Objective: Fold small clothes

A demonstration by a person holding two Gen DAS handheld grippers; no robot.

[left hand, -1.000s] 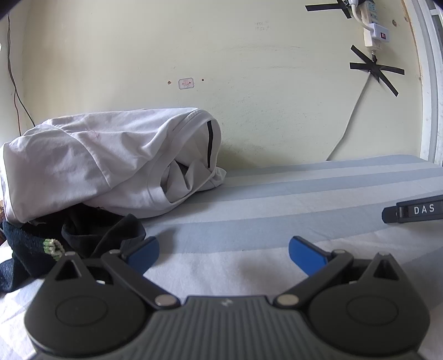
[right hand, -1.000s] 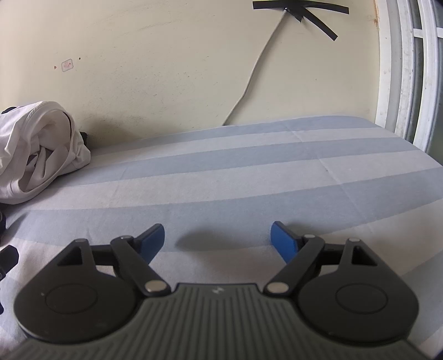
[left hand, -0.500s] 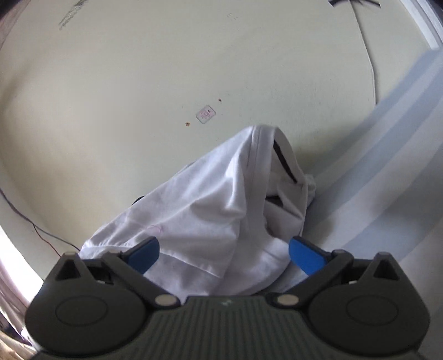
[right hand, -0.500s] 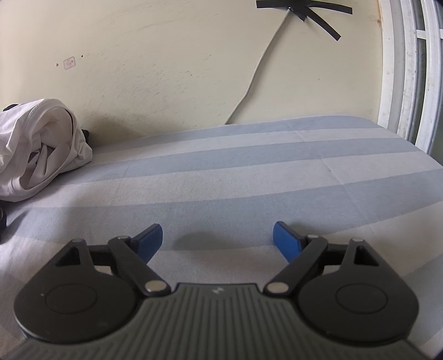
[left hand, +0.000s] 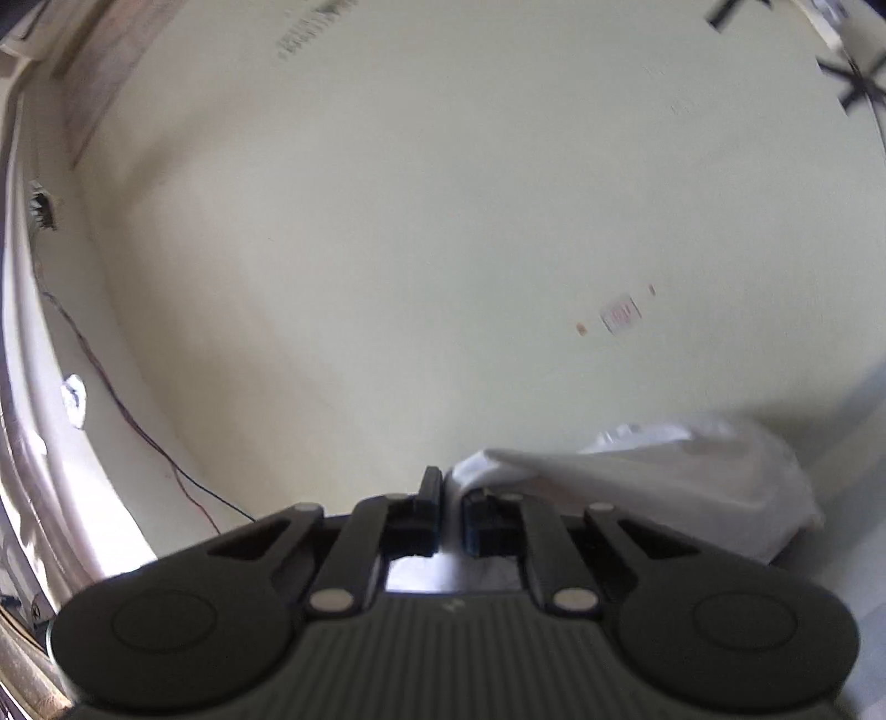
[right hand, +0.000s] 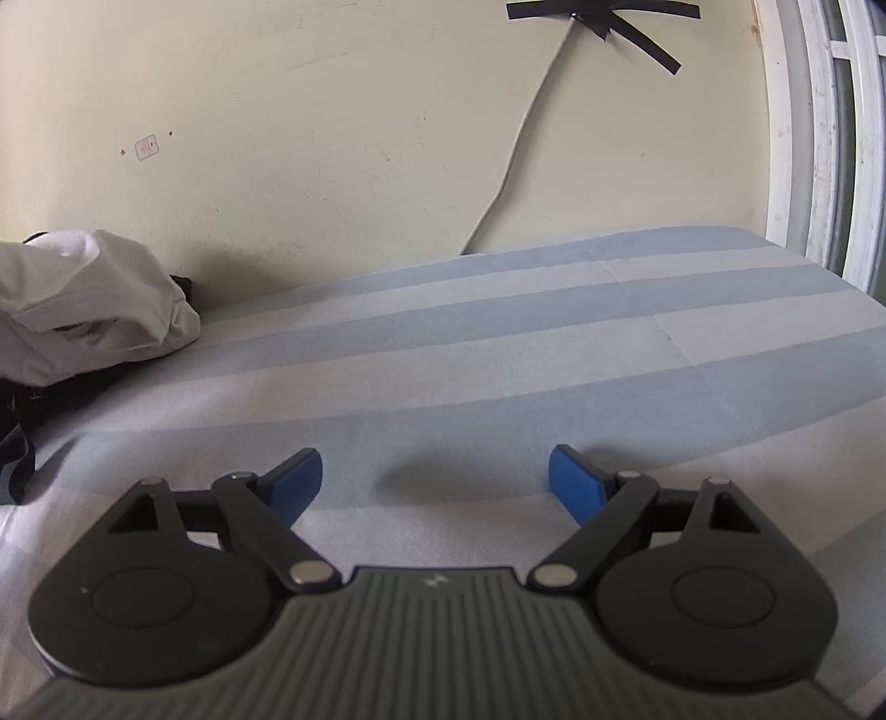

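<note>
One white garment lies bunched at the far left of the bed, with one dark garment under its near edge. Two tools show: the left tool and the right tool. One cable runs down the wall, under one black tape cross.

Left wrist view faces the wall, level and close. Right wrist view looks down across the bed. Both share the white garment.

Cream wall, striped bed, window
</note>
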